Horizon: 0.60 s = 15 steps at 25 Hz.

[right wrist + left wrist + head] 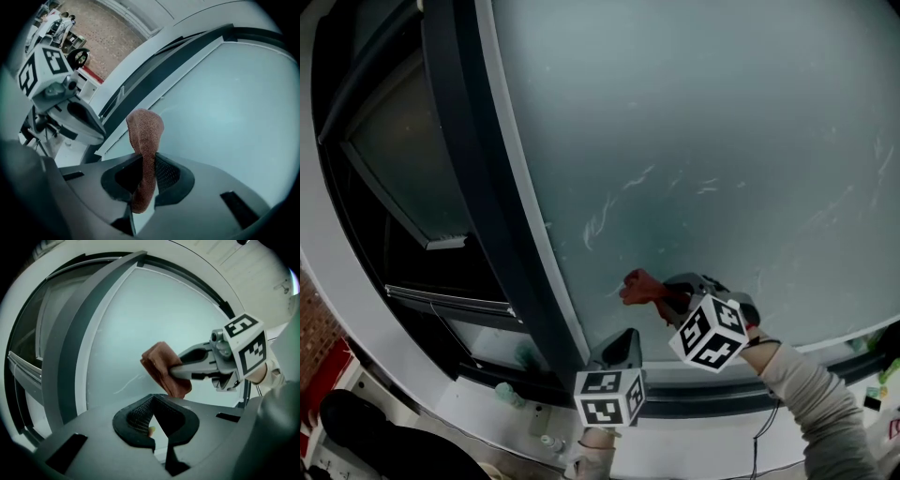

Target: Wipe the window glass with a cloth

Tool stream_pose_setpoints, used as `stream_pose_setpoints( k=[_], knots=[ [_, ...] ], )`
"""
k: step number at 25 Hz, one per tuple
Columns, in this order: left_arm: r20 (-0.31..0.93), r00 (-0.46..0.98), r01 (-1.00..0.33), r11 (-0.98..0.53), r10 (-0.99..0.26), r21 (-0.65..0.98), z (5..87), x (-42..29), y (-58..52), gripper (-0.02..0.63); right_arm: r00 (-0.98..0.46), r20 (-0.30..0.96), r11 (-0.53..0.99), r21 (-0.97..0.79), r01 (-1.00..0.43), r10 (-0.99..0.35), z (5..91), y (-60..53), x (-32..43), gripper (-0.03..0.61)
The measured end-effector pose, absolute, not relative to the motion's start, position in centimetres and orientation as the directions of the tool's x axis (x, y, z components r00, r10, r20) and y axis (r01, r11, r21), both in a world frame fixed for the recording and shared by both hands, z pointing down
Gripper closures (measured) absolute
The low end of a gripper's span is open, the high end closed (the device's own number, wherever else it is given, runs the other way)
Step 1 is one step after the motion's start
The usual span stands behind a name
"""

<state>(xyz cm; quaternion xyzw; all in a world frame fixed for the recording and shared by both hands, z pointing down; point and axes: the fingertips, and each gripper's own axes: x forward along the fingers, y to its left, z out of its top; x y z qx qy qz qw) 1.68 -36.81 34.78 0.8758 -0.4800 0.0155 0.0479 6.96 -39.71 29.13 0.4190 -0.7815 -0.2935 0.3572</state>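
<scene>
So: right gripper (pixel 146 165) had the cloth (pixel 145 131), low on the window glass (pixel 703 141)

Right fingers were clamped tight on the reddish-brown cloth, with its bunched end sticking out past the tips. Head view put the cloth near the bottom of the pane, close to the dark frame (pixel 492 216). Couldn't confirm actual contact with the glass. Left gripper (pixel 153 401) fingers met at the tips with nothing between them. It sat below and just left of the right one.
</scene>
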Motion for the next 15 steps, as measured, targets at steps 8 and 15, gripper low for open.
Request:
stream_pose_setpoints(
  k=[8, 15],
  knots=[
    [0.077, 0.506, -0.862, -0.502, -0.859, 0.070, 35.0, 0.1, -36.4, 0.609, -0.322, 0.452, 0.551, 0.741, -0.383, -0.832, 36.2, -42.3, 7.8, 0.531],
    [0.086, 0.486, -0.874, -0.482, -0.870, 0.065, 35.3, -1.0, -36.2, 0.610, -0.286, 0.471, 0.550, 0.737, -0.392, -0.834, 37.2, -44.0, 8.7, 0.531]
  ],
)
